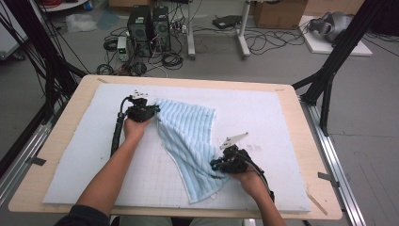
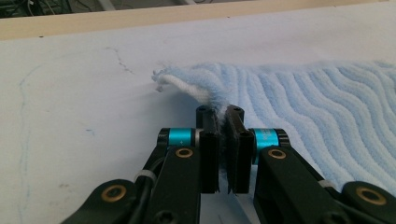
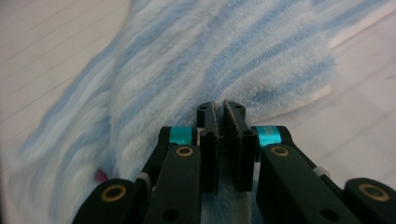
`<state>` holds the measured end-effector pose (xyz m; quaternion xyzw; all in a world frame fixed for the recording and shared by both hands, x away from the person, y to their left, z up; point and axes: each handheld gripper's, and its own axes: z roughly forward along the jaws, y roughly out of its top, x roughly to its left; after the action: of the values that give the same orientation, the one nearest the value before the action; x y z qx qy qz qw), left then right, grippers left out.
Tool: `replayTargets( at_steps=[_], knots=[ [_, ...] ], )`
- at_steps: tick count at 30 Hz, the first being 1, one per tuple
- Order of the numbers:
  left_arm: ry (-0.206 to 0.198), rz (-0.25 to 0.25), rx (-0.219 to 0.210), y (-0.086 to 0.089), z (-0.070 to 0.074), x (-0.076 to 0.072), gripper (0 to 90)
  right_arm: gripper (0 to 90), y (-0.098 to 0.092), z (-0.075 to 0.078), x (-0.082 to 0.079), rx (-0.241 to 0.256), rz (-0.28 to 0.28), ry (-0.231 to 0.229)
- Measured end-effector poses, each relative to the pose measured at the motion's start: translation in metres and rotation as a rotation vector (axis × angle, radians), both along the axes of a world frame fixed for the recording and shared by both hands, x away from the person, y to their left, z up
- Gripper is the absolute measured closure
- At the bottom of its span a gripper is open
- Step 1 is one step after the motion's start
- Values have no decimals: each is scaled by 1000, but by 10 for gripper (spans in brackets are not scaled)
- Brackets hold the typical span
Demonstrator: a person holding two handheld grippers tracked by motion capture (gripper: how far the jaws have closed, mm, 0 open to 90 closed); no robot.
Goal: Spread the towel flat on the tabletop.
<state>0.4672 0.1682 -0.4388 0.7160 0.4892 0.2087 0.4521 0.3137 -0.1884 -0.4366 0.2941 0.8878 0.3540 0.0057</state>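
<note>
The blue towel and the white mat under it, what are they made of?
The towel looks like soft fluffy cloth, likely terry or fleece: fuzzy wavy ribs, floppy folds. The mat seems like matte foam or board; its flat, dull surface leaves that open.

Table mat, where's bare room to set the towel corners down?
Bare mat lies right of the towel, up to the table's right edge, and lower left below the left hand-held gripper. It is crowded around the right hand-held gripper.

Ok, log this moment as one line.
left gripper: shut on towel corner | right gripper: shut on towel edge | towel: part lifted, creased, on mat | phase: both hold
</note>
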Motion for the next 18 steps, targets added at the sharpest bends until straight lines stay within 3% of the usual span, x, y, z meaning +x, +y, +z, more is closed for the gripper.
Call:
replayTargets(
  at_steps=[4,6,7,8,9,11,13,14,15,16,18],
  knots=[
    [-5,11,-11,2,2,5,851,835,3,0,-16,7,77,17],
    [-11,5,-15,1,1,7,851,738,2,3,-14,21,66,-7],
    [-11,0,-20,0,1,6,850,665,-1,6,-9,48,32,-29],
    [-9,-11,-22,0,1,6,845,561,-8,10,3,105,-49,-84],
    [-9,-17,-24,-1,1,6,845,561,-8,10,3,105,-49,-84],
    [-13,-24,-27,-1,1,6,844,510,-10,14,18,127,-128,-135],
    [-14,-23,-38,-1,2,6,845,488,-8,14,39,107,-217,-197],
    [-12,-27,-36,-1,2,5,845,471,-5,13,50,108,-251,-199],
    [-11,-27,-37,-1,2,5,845,455,3,9,70,92,-322,-205],
    [-8,-29,-38,-1,2,5,845,455,3,9,70,92,-322,-205],
    [-11,-29,-39,-2,2,5,844,444,15,4,88,85,-357,-195]
  ],
)
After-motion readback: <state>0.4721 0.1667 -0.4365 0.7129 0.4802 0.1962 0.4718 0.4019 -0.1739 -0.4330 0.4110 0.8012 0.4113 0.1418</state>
